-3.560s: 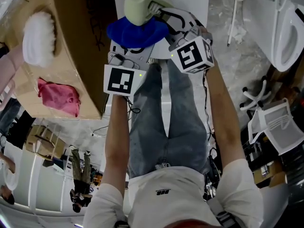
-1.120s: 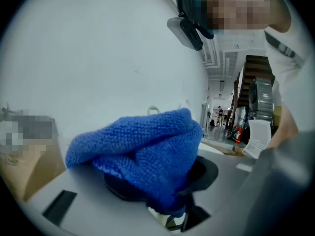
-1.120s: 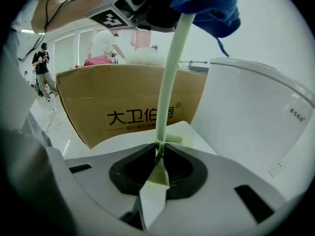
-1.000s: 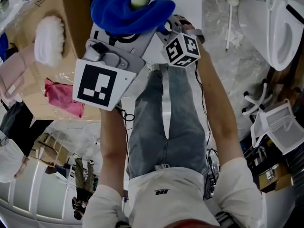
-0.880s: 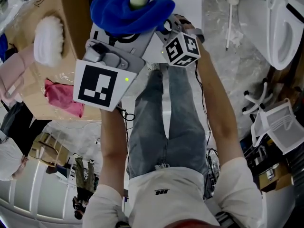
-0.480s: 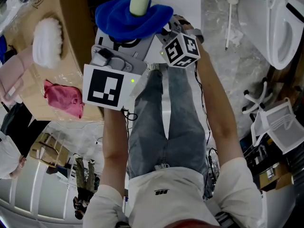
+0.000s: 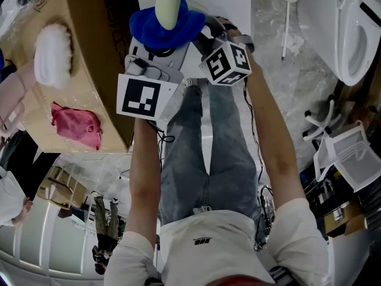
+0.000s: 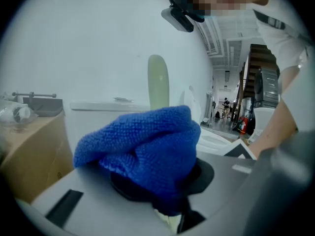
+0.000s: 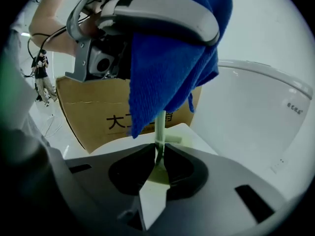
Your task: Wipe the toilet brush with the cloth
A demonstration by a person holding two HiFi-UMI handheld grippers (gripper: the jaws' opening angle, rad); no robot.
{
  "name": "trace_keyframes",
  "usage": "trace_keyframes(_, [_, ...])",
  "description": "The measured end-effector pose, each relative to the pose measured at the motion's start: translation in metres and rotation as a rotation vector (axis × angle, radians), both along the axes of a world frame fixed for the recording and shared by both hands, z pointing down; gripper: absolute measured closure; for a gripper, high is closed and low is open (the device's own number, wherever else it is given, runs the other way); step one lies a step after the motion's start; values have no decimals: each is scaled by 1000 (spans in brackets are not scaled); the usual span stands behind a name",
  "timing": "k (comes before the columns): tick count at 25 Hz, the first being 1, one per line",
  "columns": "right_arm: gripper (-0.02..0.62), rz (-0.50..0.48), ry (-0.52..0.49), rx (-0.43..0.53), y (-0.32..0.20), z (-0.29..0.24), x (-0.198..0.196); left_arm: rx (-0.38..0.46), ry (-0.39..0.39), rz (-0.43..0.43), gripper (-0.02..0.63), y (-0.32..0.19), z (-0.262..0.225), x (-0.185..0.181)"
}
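the cardboard box shows printed characters beginning "大", the rest covered.

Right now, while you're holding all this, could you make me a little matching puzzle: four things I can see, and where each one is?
Things:
1. blue cloth
2. toilet brush
3. pink rag
4. white toilet

Places:
A. lying on the cardboard box
B. standing at the far right of the head view
C. bunched round the brush's stem
D. stem pinched in the right claw

Pairs: 1-C, 2-D, 3-A, 4-B.

Mid: cloth wrapped round brush; box at L (toilet far R).
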State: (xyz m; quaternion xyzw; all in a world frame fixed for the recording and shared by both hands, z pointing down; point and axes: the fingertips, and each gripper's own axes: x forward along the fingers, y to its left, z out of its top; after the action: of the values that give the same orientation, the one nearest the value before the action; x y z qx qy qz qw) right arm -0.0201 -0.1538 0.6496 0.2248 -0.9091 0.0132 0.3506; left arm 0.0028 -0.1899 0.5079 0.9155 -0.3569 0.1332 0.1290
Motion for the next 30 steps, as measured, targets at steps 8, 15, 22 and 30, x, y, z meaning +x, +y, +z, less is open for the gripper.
trace_keyframes(8, [541, 7, -13, 4, -3, 2, 0, -49, -32, -11, 503, 3, 48, 0])
trace_keyframes(15, [541, 9, -22, 6, -2, 2, 0, -88, -60, -28, 503, 6, 85, 2])
trace_keyframes(22, [540, 20, -33, -2, -1, 1, -1, -104, -18, -57, 502, 7, 99, 1])
trace_keyframes(30, [541, 5, -9, 14, 1, -1, -2, -129, -75, -43, 501, 9, 96, -1])
